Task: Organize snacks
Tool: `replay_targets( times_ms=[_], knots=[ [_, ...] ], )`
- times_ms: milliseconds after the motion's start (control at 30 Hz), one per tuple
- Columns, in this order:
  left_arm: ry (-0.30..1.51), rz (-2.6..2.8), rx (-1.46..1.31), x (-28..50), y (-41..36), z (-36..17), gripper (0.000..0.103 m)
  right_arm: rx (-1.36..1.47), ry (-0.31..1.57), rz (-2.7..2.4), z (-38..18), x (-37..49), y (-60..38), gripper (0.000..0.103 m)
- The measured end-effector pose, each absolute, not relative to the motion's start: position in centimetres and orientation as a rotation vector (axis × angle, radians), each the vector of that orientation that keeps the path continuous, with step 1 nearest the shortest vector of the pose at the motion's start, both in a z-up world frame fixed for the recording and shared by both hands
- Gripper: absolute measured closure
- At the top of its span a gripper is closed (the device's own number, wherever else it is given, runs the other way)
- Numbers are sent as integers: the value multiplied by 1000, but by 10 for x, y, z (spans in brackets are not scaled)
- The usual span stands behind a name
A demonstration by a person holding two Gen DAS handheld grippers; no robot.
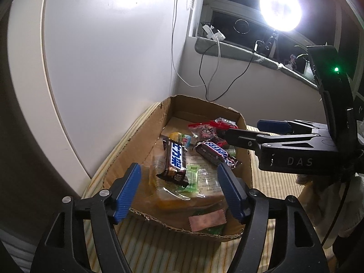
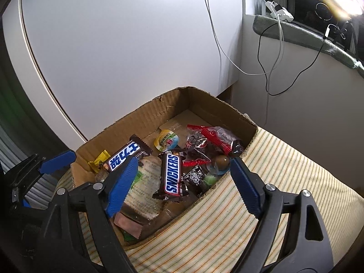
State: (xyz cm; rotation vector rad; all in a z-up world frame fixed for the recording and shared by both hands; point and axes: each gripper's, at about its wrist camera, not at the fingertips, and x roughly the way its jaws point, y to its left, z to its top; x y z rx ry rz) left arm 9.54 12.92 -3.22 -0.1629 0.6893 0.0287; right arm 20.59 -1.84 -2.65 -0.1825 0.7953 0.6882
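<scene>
An open cardboard box (image 1: pixel 246 173) (image 2: pixel 145 118) sits on a striped cloth and holds several snacks. A Snickers bar (image 1: pixel 215 153) (image 2: pixel 172 175) lies on top, beside a second brown bar with blue lettering (image 1: pixel 175 162) (image 2: pixel 125 157). Red-and-clear candy bags (image 1: pixel 211 128) (image 2: pixel 211 141) lie at the far right of the box. My left gripper (image 1: pixel 178 187) is open and empty above the near end of the box. My right gripper (image 2: pixel 183 183) is open and empty over the box's right edge; it also shows in the left wrist view (image 1: pixel 241 130).
A white cabinet panel (image 1: pixel 109 63) stands close behind and left of the box. Cables (image 2: pixel 268 68) hang from a window sill (image 1: pixel 250 55) with a bright lamp (image 1: pixel 281 8). The striped cloth (image 2: pixel 261 193) spreads right of the box.
</scene>
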Motion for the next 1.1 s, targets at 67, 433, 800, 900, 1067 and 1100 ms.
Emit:
replay_targets(
  times_ms=[67,433,800,900,1067,1100],
  knots=[
    [687,33,-156,94,129,-31,32,-185,788,678,-26,204,-20,17],
    [656,72,-150,81,129,-22,30,-196,721,654,-10,180,-31,17],
    [623,87,-140,63,125,-9,27,-200,679,633,1,154,-42,17],
    [615,84,-135,58,121,-6,24,-204,667,619,3,144,-47,17],
    [616,83,-136,49,117,-6,24,-195,659,604,2,130,-58,17],
    [616,84,-135,48,117,-6,24,-192,659,602,1,127,-60,17]
  ],
)
